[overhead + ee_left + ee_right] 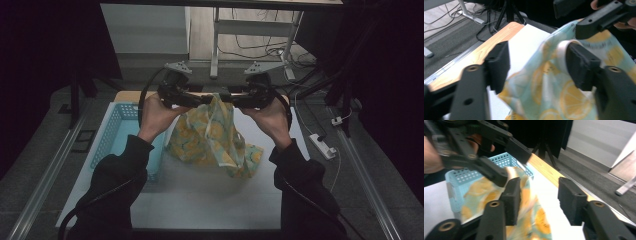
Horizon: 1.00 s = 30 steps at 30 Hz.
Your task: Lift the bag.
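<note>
A pale green cloth (pixel 215 137) printed with yellow lemon slices hangs in a peak above the white table (pixel 210 200), its lower part resting on the surface. My left gripper (pixel 204 99) and right gripper (pixel 227 99) face each other at the cloth's top edge. In the left gripper view the cloth (pixel 549 85) drapes against the right jaw of my left gripper (pixel 537 67), and the other jaw stands well clear: open. In the right gripper view my right gripper (pixel 540 200) is open too, with the cloth (pixel 481 192) beside its left jaw.
A light blue perforated basket (pixel 115 130) sits on the table's left side, just left of the cloth. A wooden strip (pixel 486 47) edges the table's far side. A power strip (pixel 322 146) and cables lie on the floor at right.
</note>
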### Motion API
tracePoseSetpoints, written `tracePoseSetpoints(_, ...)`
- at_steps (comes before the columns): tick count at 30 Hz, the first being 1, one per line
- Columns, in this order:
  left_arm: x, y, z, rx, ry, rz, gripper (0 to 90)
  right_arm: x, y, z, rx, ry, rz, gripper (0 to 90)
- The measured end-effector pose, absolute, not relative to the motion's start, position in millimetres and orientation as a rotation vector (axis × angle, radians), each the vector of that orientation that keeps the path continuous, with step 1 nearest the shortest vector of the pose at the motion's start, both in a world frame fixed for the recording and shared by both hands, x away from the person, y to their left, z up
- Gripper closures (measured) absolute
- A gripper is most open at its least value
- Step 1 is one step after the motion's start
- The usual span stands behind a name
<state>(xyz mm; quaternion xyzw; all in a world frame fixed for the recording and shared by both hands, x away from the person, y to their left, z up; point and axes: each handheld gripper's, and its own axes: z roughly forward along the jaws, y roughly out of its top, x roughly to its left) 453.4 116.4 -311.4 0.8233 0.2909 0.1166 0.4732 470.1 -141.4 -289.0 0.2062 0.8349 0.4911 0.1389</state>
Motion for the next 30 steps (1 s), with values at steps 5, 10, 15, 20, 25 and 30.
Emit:
tracePoseSetpoints(5,447.5,117.7,-319.2,2.047,0.713,0.272,21.8,467.8,-144.1,-295.3,0.608,2.419,1.43,42.6)
tracePoseSetpoints(10,444.9,125.6,-325.8,2.065,0.736,0.253,13.7,465.2,-150.7,-298.5,0.623,2.425,1.462,38.7)
tracePoseSetpoints(15,443.9,136.5,-336.1,2.058,0.764,0.212,9.5,462.6,-157.2,-303.9,0.642,2.429,1.462,36.0)
tracePoseSetpoints(20,439.1,147.3,-345.0,2.054,0.77,0.189,5.5,460.5,-165.0,-312.2,0.659,2.435,1.464,34.8)
tracePoseSetpoints(25,431.4,158.6,-351.1,2.046,0.775,0.169,3.6,459.6,-173.3,-322.1,0.682,2.439,1.459,34.3)
tracePoseSetpoints(30,422.7,168.8,-359.4,2.043,0.788,0.167,3.2,456.8,-180.6,-330.1,0.695,2.438,1.466,34.0)
